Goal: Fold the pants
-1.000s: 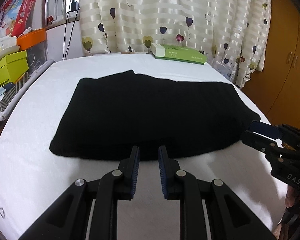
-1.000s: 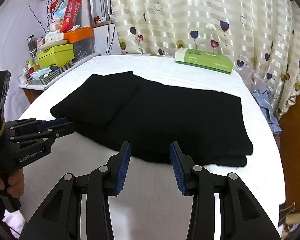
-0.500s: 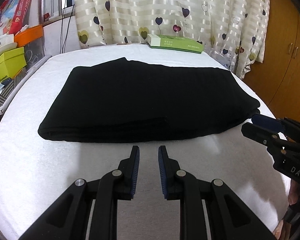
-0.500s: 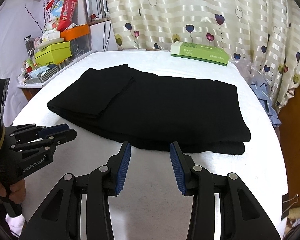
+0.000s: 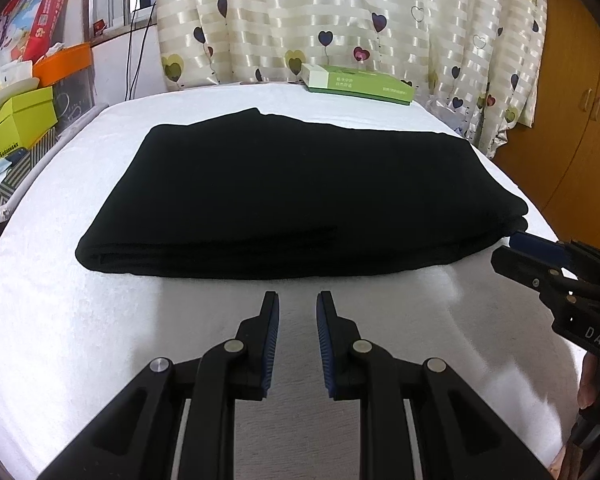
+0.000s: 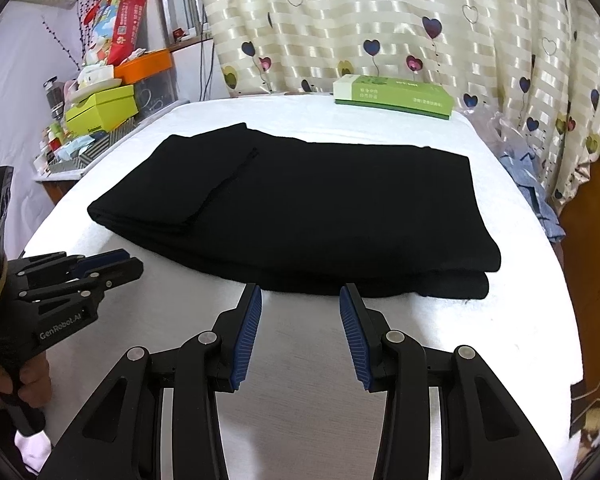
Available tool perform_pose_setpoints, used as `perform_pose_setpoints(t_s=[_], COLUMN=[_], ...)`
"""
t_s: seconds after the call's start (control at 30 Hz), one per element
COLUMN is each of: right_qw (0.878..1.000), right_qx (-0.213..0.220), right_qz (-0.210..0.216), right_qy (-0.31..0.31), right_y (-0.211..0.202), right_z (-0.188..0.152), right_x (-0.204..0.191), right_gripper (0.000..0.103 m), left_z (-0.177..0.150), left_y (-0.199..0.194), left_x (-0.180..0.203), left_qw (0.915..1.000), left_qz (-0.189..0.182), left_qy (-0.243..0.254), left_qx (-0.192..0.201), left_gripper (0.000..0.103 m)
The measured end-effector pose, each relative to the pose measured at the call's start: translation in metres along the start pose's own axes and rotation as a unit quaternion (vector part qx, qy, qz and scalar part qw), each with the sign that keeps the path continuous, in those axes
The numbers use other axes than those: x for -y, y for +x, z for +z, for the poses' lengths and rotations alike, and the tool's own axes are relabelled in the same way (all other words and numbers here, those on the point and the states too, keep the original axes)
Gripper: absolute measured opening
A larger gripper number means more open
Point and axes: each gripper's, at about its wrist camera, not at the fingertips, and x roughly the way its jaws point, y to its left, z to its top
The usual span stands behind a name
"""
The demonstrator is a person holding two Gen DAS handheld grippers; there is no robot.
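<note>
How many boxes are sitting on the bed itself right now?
1. A green box lies at the bed's far edge by the curtain, beyond the folded black pants. Others could be out of frame.

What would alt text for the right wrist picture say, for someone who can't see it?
Folded black pants lie on a white-covered table, just beyond the open right gripper with its blue-padded fingers. The left gripper, held in a hand, comes in from the left edge; a green box sits at the far end before a heart-print curtain.
</note>
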Motion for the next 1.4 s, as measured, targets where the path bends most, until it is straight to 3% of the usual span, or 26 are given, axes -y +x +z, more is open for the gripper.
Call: perform_pose_setpoints(t_s=[0.33, 0.5, 0.7, 0.9, 1.1, 1.27, 1.4], right_qw=[1.0, 0.999, 0.997, 0.987, 0.981, 0.982, 0.982], right_qx=[-0.002, 0.003, 0.006, -0.021, -0.067, -0.056, -0.055], right_qz=[0.003, 0.026, 0.073, 0.156, 0.178, 0.174, 0.17], right_qy=[0.014, 0.022, 0.004, 0.011, 0.028, 0.043, 0.055], right_y=[0.0, -0.002, 0.009, 0.047, 0.094, 0.101, 0.103], right_z=[-0.001, 0.005, 0.026, 0.05, 0.061, 0.065, 0.067], right_x=[0.01, 0.008, -0.015, -0.043, -0.061, -0.064, -0.066], right_gripper=[0.042, 0.042, 0.042, 0.042, 0.042, 0.042, 0.042], left_z=[0.001, 0.007, 0.023, 0.031, 0.028, 0.03, 0.03], left_y=[-0.001, -0.006, -0.012, -0.008, -0.001, -0.006, 0.01], left_x=[-0.004, -0.02, -0.06, -0.108, -0.121, -0.119, -0.118], left_qw=[0.9999, 0.9995, 0.9962, 0.9898, 0.9898, 0.9905, 0.9931], left_qz=[0.001, 0.014, 0.052, 0.085, 0.071, 0.052, 0.048], left_qy=[-0.008, -0.022, -0.055, -0.098, -0.11, -0.101, -0.095], left_qx=[0.006, 0.02, 0.045, 0.06, 0.055, 0.077, 0.048], left_gripper=[0.021, 0.021, 0.021, 0.021, 0.021, 0.021, 0.021])
